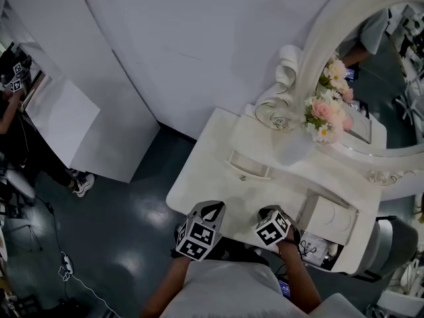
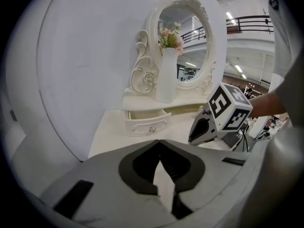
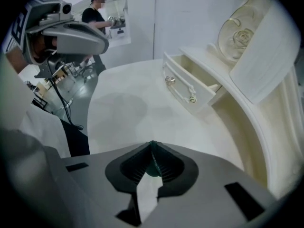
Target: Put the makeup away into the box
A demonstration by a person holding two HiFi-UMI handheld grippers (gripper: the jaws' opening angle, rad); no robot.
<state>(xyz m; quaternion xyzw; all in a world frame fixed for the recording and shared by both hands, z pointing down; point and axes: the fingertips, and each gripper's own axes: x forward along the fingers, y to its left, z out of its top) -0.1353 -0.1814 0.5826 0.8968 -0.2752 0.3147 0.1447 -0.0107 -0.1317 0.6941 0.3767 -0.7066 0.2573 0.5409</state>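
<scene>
A white dressing table with a smooth cream worktop (image 1: 218,187) stands against a white wall. Along the worktop's back edge runs a raised white shelf (image 2: 140,100). Its small white drawer with two metal knobs (image 3: 183,90) is pulled open over the worktop. On the shelf a tall white vase (image 2: 166,75) of pink and white flowers (image 1: 328,111) stands upright before an oval mirror in a carved white frame (image 2: 190,51). Near the worktop's right edge sits a white square box (image 1: 331,220)
</scene>
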